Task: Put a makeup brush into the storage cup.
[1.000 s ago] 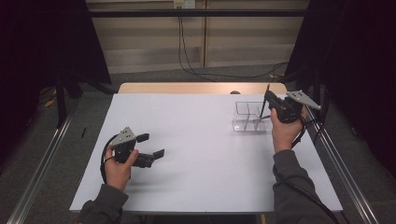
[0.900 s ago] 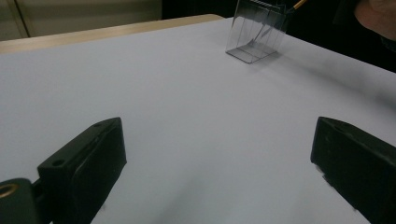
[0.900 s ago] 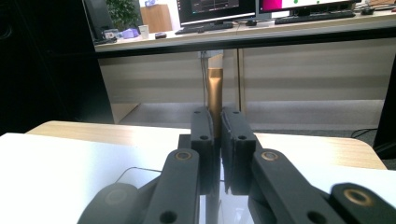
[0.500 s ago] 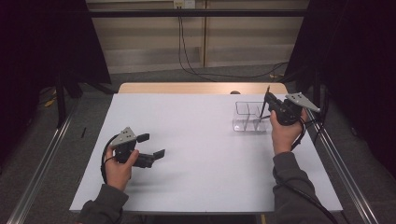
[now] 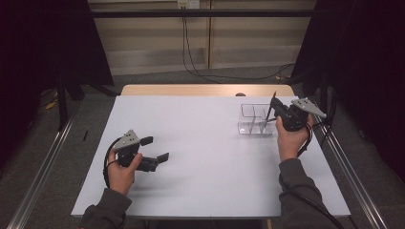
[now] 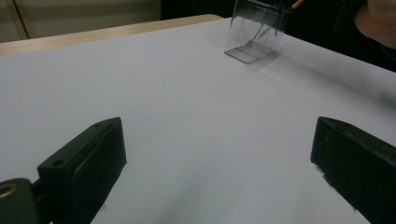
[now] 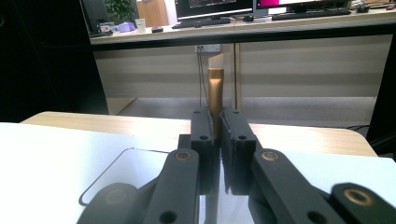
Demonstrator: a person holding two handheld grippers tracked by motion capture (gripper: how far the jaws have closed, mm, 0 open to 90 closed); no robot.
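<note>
Now right gripper point(image 5: 277, 112) clamped on slim brush point(image 5: 270, 110) over clear box point(image 5: 249, 119); left gripper point(image 5: 155, 149) open.

Left gripper point(image 5: 154, 149) low, jaws wide apart, right gripper point(image 5: 275, 113) raised, jaws clamped together

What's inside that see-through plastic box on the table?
The clear plastic box has a divider. A thin dark stick with a golden end, clamped in the right gripper, dips slantwise into it. Nothing else shows inside; the stick's tip is too blurred to see.
</note>
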